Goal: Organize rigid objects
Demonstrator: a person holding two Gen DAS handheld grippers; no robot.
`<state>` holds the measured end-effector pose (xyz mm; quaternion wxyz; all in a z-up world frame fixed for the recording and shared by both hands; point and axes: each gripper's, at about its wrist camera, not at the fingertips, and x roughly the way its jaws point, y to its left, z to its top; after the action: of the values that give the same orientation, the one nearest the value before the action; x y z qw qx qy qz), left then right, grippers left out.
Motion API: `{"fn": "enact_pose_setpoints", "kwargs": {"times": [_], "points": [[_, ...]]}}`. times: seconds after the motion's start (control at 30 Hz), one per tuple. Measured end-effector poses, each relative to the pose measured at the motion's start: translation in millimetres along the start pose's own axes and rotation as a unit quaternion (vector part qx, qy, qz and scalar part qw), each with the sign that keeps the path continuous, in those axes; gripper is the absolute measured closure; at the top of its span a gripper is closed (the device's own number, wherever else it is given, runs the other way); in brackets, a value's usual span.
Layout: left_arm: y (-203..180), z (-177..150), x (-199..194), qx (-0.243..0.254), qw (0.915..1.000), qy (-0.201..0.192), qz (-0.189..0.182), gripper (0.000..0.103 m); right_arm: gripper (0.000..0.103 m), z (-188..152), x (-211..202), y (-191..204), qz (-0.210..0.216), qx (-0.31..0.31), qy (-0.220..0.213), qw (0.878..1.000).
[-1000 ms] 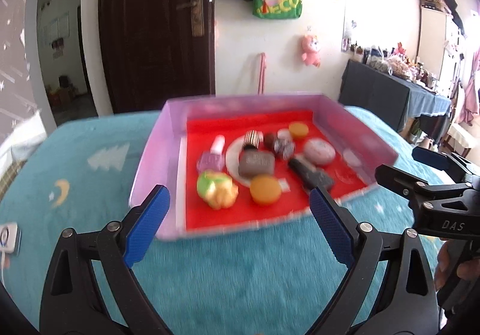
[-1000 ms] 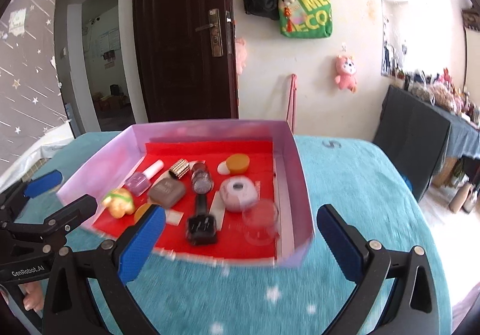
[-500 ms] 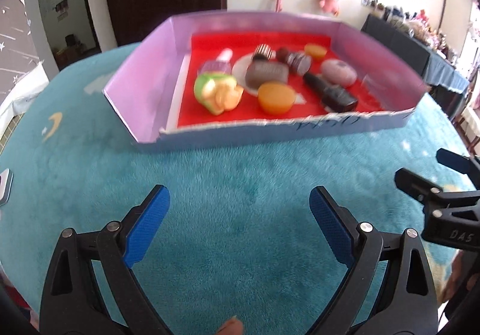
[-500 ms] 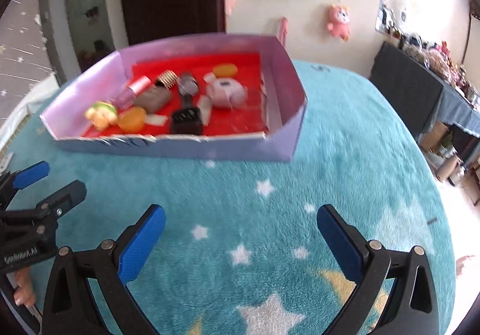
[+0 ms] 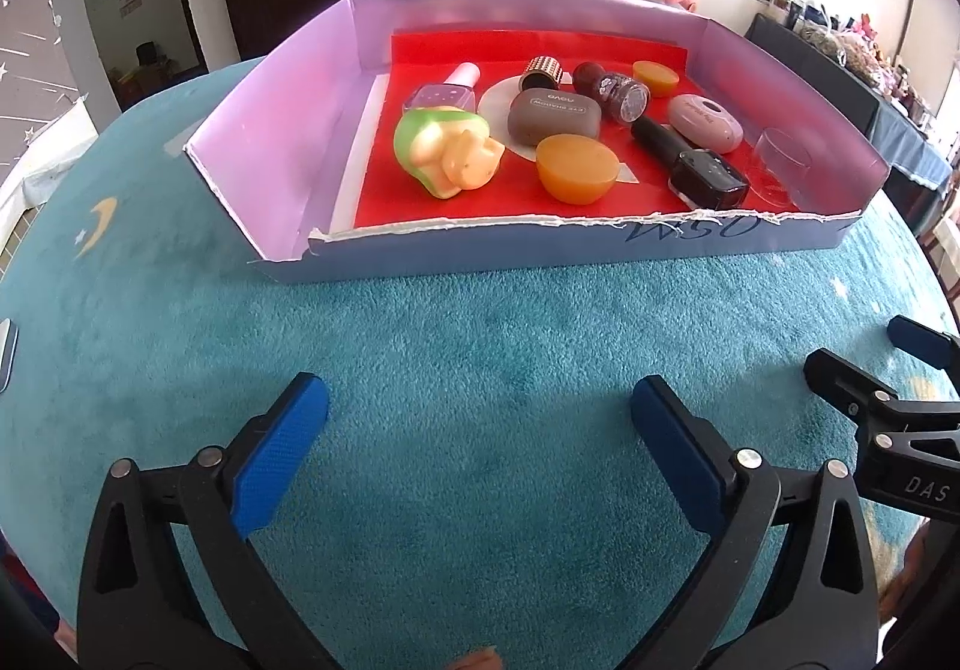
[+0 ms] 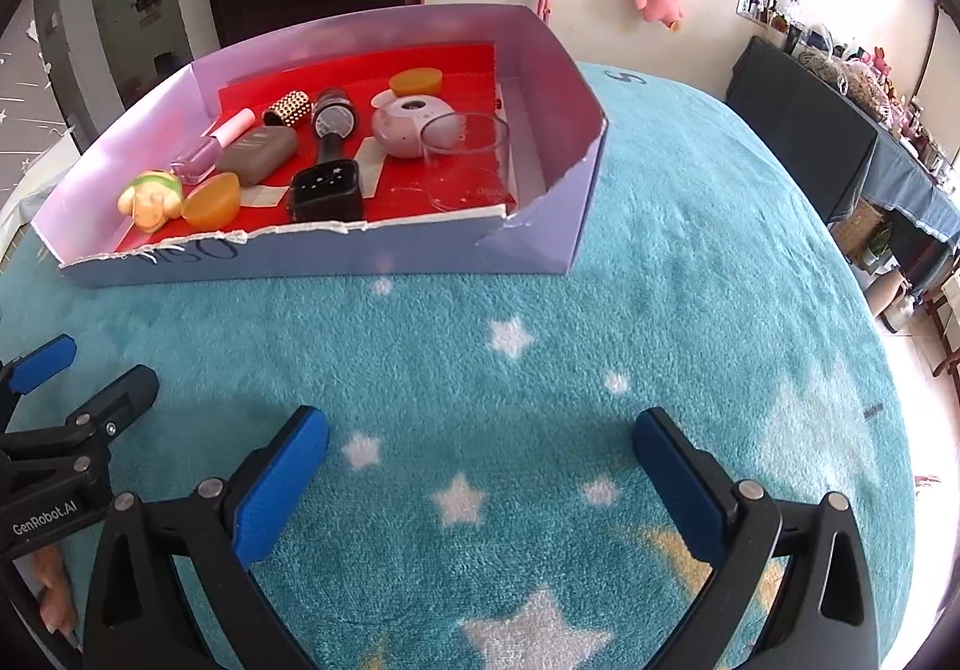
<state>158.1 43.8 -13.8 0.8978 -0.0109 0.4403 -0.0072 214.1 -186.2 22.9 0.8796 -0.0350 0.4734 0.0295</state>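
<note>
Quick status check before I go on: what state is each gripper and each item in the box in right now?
left gripper: open, empty
right gripper: open, empty
box: open-topped, on blanket
clear cup: upright, empty
black nail polish: lying down, capped
pink nail polish: lying down, capped
grey case: closed

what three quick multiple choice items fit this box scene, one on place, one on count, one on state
1. Where does the clear glass cup stand?
A. near the box's right wall
B. outside the box
C. at the box's left wall

2. How many orange half-rounds lie in the box?
A. one
B. two
C. four

3. How is the left gripper?
A. shut on a bottle
B. open, holding nothing
C. shut, holding nothing

Key: 1 A, the cup is by the right wall. 2 B, one orange piece near the front, another at the back. 3 B, wide jaws over bare blanket.
</note>
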Motion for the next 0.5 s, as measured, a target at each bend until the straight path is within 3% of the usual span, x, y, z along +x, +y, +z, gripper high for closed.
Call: {"fn": "enact_pose_setpoints", "kwargs": {"times": [0.5], "points": [[0.3,0.9,0.1,-0.001,1.0,0.0,-0.001,0.0,0.0,1.2,-0.4,-1.5,0.001,0.002,0.0,1.0]]}}
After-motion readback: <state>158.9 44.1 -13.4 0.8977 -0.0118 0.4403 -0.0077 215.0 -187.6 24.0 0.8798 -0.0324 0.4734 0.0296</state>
